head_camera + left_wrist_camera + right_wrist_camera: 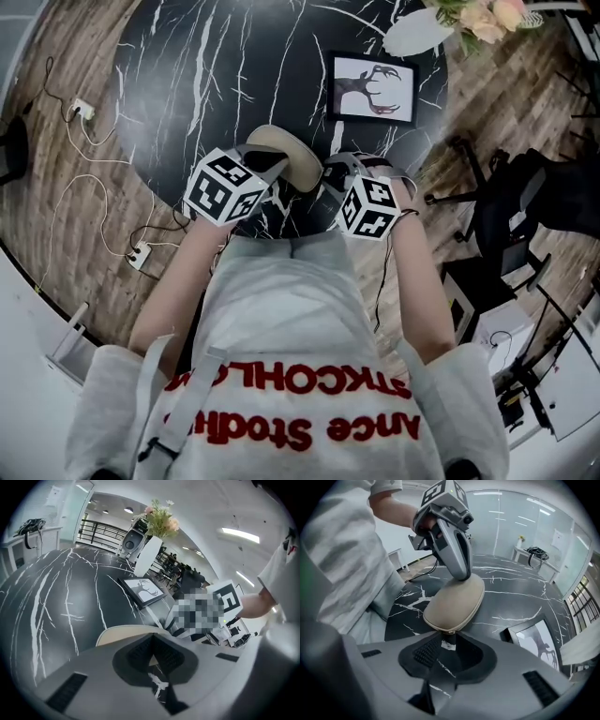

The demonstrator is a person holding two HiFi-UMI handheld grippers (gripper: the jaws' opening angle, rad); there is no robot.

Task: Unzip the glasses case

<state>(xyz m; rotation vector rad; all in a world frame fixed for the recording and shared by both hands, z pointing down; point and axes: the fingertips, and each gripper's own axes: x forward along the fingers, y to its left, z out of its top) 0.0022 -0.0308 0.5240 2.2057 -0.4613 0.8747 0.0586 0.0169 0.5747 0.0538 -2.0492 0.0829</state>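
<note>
A wooden floor (42, 220) runs round one round black marble table (187, 75) veined in white. At its left, white cables trail to two power strips (82, 110), well apart. The room behind has glass walls and strip ceiling lights.

There are two grippers. The left gripper (153, 638) has its jaws closed tight on the far edge of the one beige glasses case (454, 602). The case sits at the table's near edge, just in front of the person, tilted with that far end raised. The right gripper (450, 640) stands at the case's near end with its jaws wide apart. The small zipper pull (448, 645) hangs between them, and neither pad presses on it.

Right of the case lies one framed picture (373, 87) of an antlered animal. Beyond it stands one white vase (417, 33) of flowers, cut off by the head view's top edge. Dark chairs (506, 206) crowd the floor at far right, too dim to count.

From the head view the marker cubes cover most of the case. How far its zip is undone cannot be made out.
</note>
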